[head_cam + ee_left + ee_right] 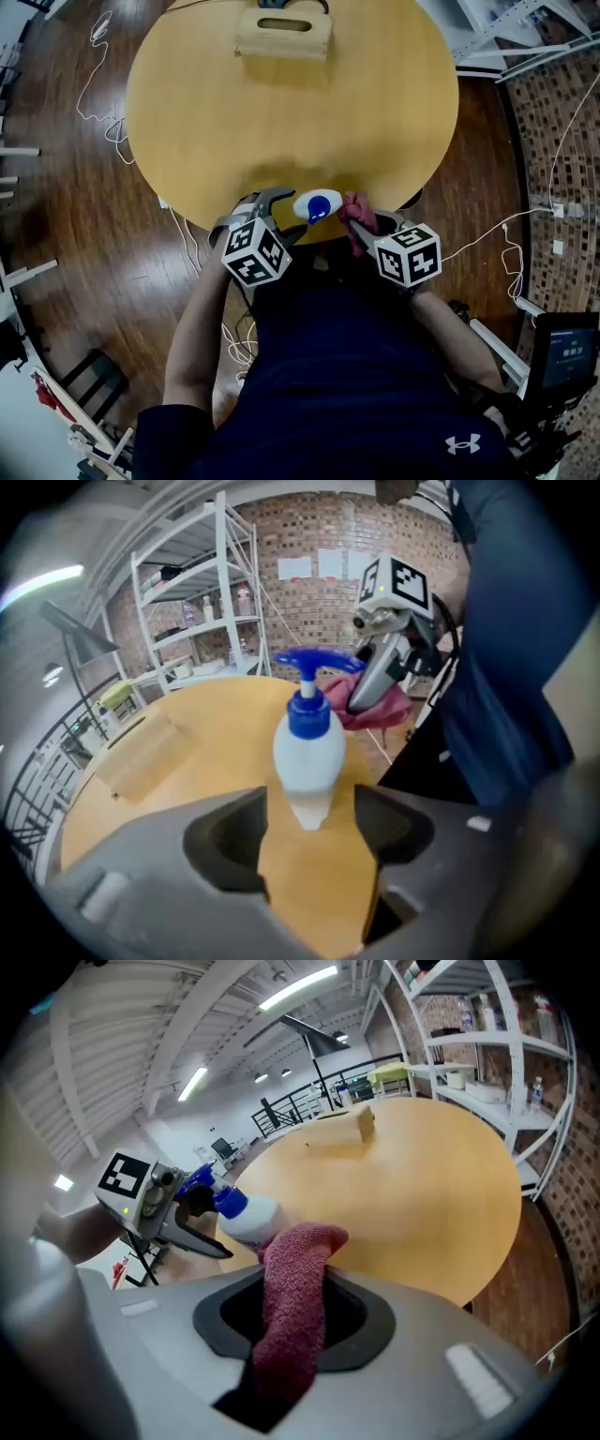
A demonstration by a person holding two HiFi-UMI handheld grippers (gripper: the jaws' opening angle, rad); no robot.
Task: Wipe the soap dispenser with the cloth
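A round wooden table [281, 122] filled the upper part of the head view, and the soap dispenser [317, 205] stood on it at the near edge, close to the person's body. It was a white bottle with a blue pump head, and in the left gripper view it stood upright.

The left gripper [281, 214] was at the left side of the dispenser. Its two jaws were spread, with a clear gap between them. The foot of the bottle showed in this gap, just beyond the tips, but the pads did not press on it.

The right gripper [298, 1321] was at the right side of the dispenser. Its jaws were pinching the cloth [295, 1307], a dark pink towel cloth. One end of the cloth stuck out in front of the jaws and curled over toward the bottle. In the head view this end lay just to the right of the dispenser. Whether it really touched the bottle, the views did not show clearly.

At the far edge of the table lay a flat wooden box [284, 35] with a long slot in its top, well apart from the dispenser. Behind the table, in the left gripper view, a white metal shelf [202, 602] stood against a brick wall.
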